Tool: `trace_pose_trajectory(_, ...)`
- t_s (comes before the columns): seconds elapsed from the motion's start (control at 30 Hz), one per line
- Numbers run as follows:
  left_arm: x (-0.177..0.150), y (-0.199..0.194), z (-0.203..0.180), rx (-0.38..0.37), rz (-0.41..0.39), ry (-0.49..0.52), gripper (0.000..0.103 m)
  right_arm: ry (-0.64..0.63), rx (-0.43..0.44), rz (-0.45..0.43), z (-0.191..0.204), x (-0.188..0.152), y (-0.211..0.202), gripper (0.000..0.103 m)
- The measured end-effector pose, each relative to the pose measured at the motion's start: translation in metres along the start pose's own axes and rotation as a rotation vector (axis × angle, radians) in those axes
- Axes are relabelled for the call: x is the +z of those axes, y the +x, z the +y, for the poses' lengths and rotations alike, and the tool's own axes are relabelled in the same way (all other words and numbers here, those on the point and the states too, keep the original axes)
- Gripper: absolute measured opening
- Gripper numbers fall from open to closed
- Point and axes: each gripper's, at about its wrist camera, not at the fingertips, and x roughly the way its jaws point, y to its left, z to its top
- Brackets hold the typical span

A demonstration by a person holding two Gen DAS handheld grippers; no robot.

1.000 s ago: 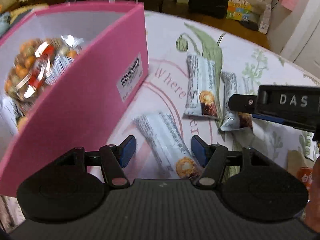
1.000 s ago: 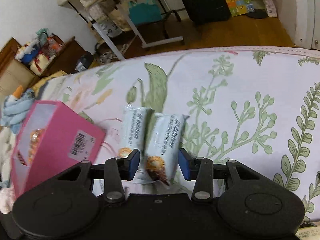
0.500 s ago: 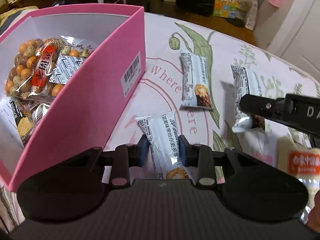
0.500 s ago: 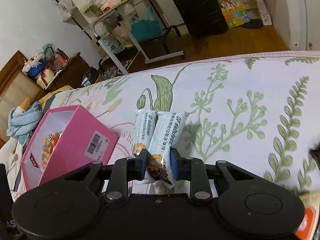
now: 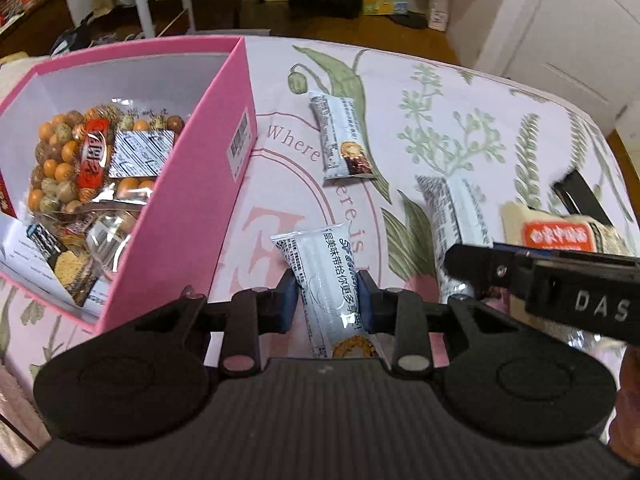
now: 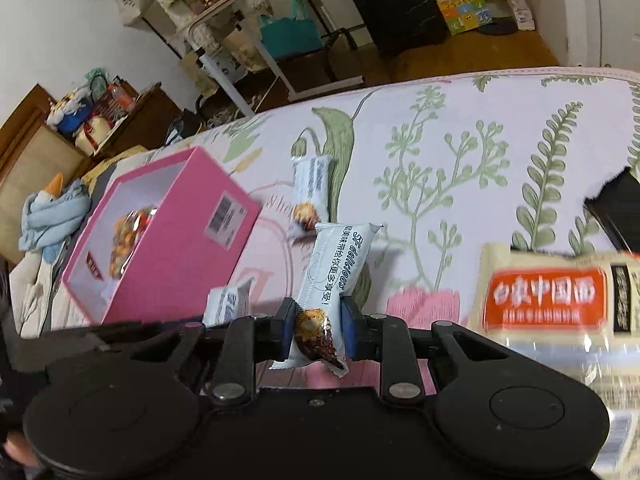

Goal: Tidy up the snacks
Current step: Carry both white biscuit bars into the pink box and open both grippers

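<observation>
My left gripper (image 5: 326, 304) is shut on a white snack bar (image 5: 328, 268), held just above the flowered cloth beside the pink box (image 5: 192, 208). Inside the box lie a bag of coated nuts (image 5: 76, 160) and smaller packets. My right gripper (image 6: 316, 328) is shut on a second white bar (image 6: 340, 264), lifted off the cloth; in the left wrist view this bar (image 5: 456, 216) hangs from the right gripper (image 5: 464, 260). A third bar (image 6: 310, 188) lies flat on the cloth, beyond both grippers.
A cream noodle packet with an orange label (image 6: 548, 292) lies to the right of the right gripper. A black flat object (image 6: 620, 212) sits at the far right. Beyond the table's far edge stand shelves and a dark suitcase.
Both grippers have shut, each on a white bar, and have risen with it. The right one has carried its bar away from the bar that lay beside it.
</observation>
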Motion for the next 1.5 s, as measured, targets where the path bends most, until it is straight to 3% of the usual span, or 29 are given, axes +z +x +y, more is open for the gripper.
trace_pose_trajectory(0.17,-0.007,-0.026,0.002,-0.034,-0.007,0.039,0.030,0.011,0.031,0.009,0.010,-0.014,-0.022,0.029)
trace_pose_trajectory(0.47,-0.013,-0.097,0.023,-0.094,-0.066,0.084,0.030,-0.092,0.071,0.048,0.055,-0.024,-0.063,0.029)
trace_pose_trajectory(0.63,-0.012,-0.133,0.056,-0.067,-0.147,0.054,0.030,-0.191,0.159,0.025,0.094,-0.017,-0.072,0.029)
trace_pose_trajectory(0.83,0.004,-0.154,0.107,-0.006,-0.221,-0.031,0.030,-0.285,0.250,-0.016,0.146,-0.003,-0.055,0.029)
trace_pose_trajectory(1.07,0.026,-0.142,0.167,0.091,-0.245,-0.157,0.030,-0.380,0.248,-0.047,0.191,0.021,-0.011,0.029)
trace_pose_trajectory(1.2,0.039,-0.120,0.191,0.127,-0.230,-0.209,0.030,-0.413,0.218,-0.004,0.203,0.032,0.021,0.029)
trace_pose_trajectory(1.5,0.050,-0.066,0.215,0.219,-0.178,-0.253,0.031,-0.544,0.088,0.052,0.223,0.030,0.073,0.029)
